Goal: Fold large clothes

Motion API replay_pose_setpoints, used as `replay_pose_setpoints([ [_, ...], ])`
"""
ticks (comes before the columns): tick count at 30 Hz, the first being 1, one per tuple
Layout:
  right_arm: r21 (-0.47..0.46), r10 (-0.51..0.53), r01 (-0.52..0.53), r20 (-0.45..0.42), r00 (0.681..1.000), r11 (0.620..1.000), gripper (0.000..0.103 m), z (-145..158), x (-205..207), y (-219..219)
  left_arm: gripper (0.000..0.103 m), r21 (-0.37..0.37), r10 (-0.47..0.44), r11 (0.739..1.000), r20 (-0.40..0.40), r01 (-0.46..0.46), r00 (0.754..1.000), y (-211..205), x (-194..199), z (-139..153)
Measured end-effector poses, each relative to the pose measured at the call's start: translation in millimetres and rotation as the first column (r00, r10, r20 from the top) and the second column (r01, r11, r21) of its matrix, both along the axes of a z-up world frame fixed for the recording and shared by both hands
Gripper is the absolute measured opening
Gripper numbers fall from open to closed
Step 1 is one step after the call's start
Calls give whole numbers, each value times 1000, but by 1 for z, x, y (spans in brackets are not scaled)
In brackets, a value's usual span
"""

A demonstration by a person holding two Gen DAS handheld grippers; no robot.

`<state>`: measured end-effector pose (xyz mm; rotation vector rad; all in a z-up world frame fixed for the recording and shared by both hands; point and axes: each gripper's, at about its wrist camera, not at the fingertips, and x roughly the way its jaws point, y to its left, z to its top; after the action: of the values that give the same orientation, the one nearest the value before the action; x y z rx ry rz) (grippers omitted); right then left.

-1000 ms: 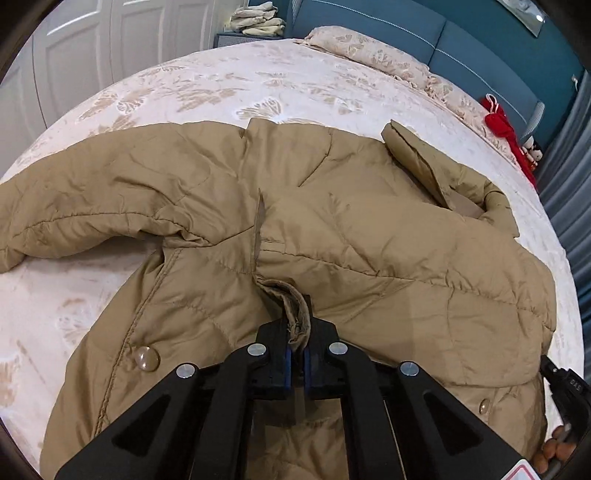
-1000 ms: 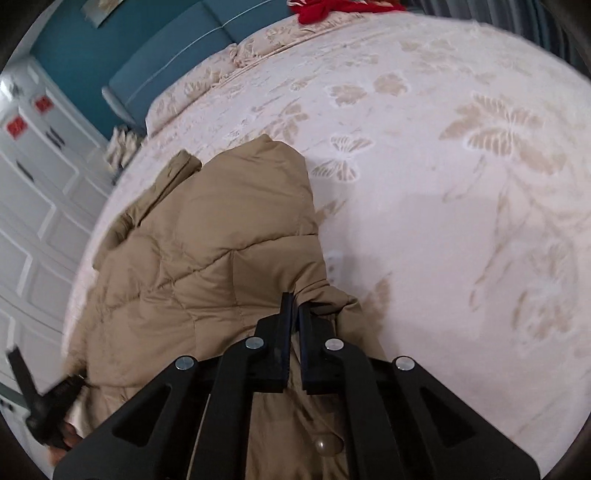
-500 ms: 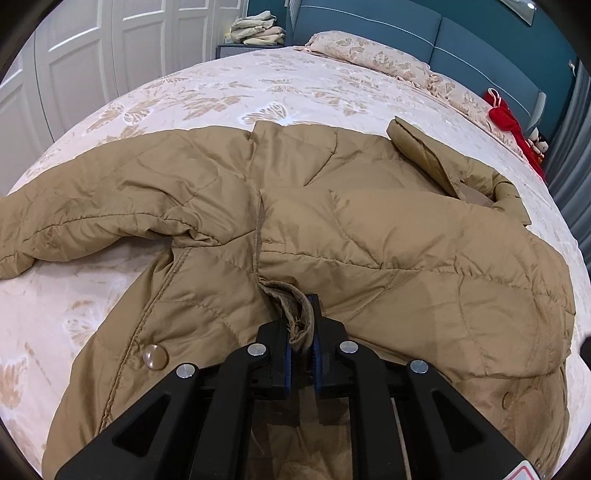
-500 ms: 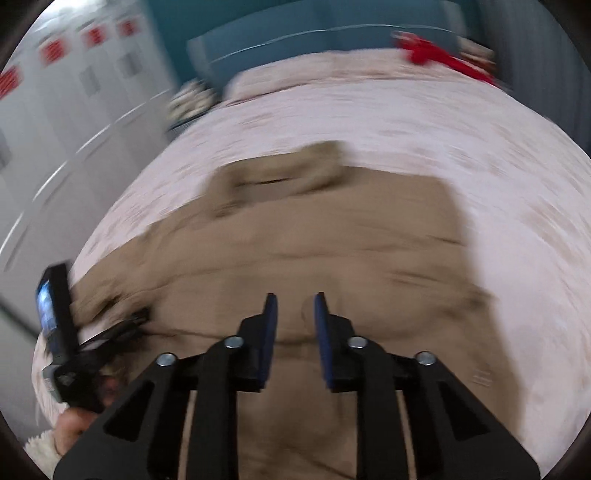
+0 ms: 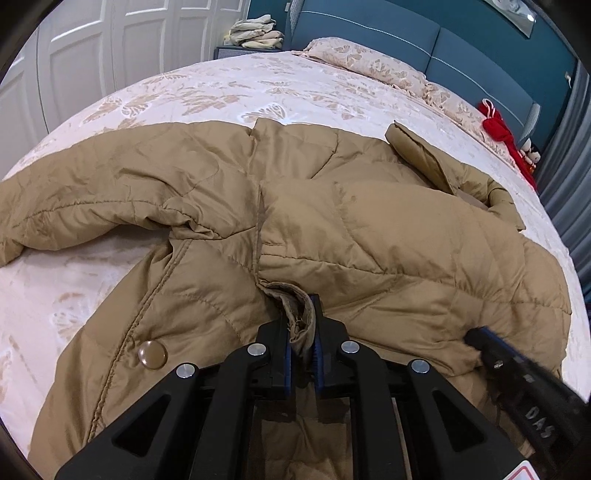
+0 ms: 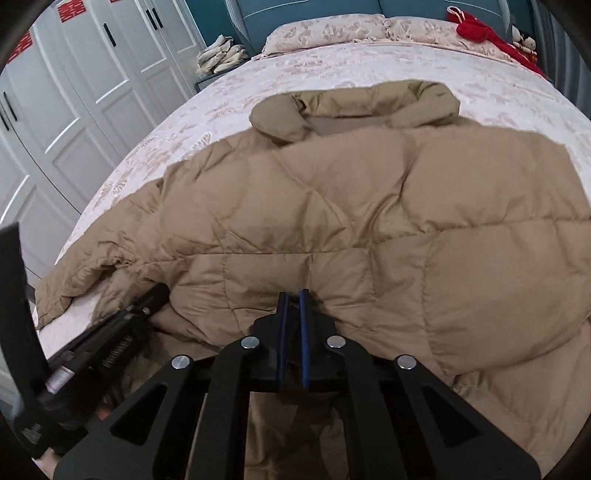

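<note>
A tan quilted jacket [image 5: 369, 240] lies spread on the bed, collar toward the pillows, one sleeve stretched out to the left. My left gripper [image 5: 301, 314] is shut on a bunched fold of the jacket's front edge near the hem, beside a round snap button [image 5: 152, 354]. In the right wrist view the jacket [image 6: 369, 221] fills the middle. My right gripper [image 6: 291, 295] has its jaws drawn together at the jacket's near edge, with fabric puckering around the tips. That gripper [image 5: 474, 338] shows low on the right of the left wrist view. The left gripper [image 6: 159, 291] shows at lower left.
The bed cover [image 5: 221, 85] is pale with a leaf pattern. Pillows [image 6: 325, 29] lie against a blue headboard [image 5: 461, 55]. A red item [image 6: 476, 27] sits at the far corner. White wardrobe doors [image 6: 92, 92] and a nightstand with folded cloths [image 6: 221, 55] stand on the left.
My right gripper let go of the jacket's right side, opened, swung left across the jacket and closed at its near edge. My left gripper kept its hold in the same place.
</note>
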<state>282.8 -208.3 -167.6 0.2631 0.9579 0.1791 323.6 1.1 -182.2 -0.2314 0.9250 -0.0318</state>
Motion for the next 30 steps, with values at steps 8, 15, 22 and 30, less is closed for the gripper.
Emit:
replay_pose_setpoints([
  [8, 29, -195, 195, -4, 981, 980, 0, 10, -17, -94, 15, 8, -21, 1000, 2, 21, 1000, -1, 0, 0],
  [15, 40, -228, 227, 11, 974, 973, 2, 30, -30, -118, 18, 59, -29, 998, 9, 28, 1000, -10, 0, 0],
  [22, 58, -15, 13, 40, 999, 998, 2, 41, -9, -23, 18, 0, 11, 1000, -13, -11, 1000, 3, -6, 8],
  [30, 26, 15, -14, -36, 999, 1000, 0, -12, 8, 15, 19, -71, 15, 997, -13, -15, 1000, 17, -8, 5],
])
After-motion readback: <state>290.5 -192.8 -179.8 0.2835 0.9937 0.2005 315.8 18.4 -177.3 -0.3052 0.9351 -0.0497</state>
